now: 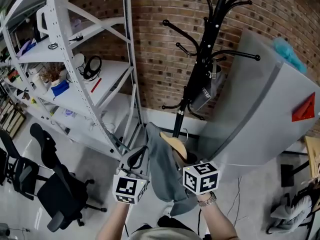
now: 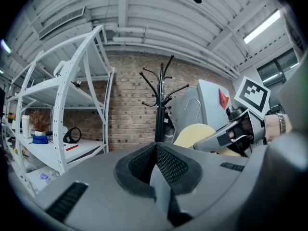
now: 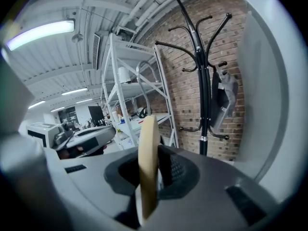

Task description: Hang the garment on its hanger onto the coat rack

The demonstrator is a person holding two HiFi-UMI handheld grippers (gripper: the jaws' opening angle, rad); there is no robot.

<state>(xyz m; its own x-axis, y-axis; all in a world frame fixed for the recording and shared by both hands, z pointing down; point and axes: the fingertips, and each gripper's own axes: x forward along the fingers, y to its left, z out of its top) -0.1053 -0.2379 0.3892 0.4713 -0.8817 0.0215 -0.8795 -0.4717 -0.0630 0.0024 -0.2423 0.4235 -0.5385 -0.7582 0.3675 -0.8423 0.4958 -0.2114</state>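
Observation:
The black coat rack (image 1: 200,79) stands ahead against the brick wall, also in the left gripper view (image 2: 159,109) and the right gripper view (image 3: 202,95). A grey garment (image 1: 165,174) hangs from a wooden hanger (image 1: 175,145) between my two grippers, well below the rack's arms. My right gripper (image 1: 186,164) is shut on the hanger's wooden body (image 3: 147,162), whose metal hook rises above it. My left gripper (image 1: 141,156) is at the garment's left edge, its pads (image 2: 168,165) closed with a pale grey fold of it between them. From there the hanger (image 2: 195,133) and right gripper (image 2: 226,136) show.
White metal shelving (image 1: 75,74) with small items fills the left. A grey partition (image 1: 260,99) leans close on the right of the rack. A dark bag (image 1: 207,91) hangs on a lower rack arm. A black office chair (image 1: 55,184) stands at lower left.

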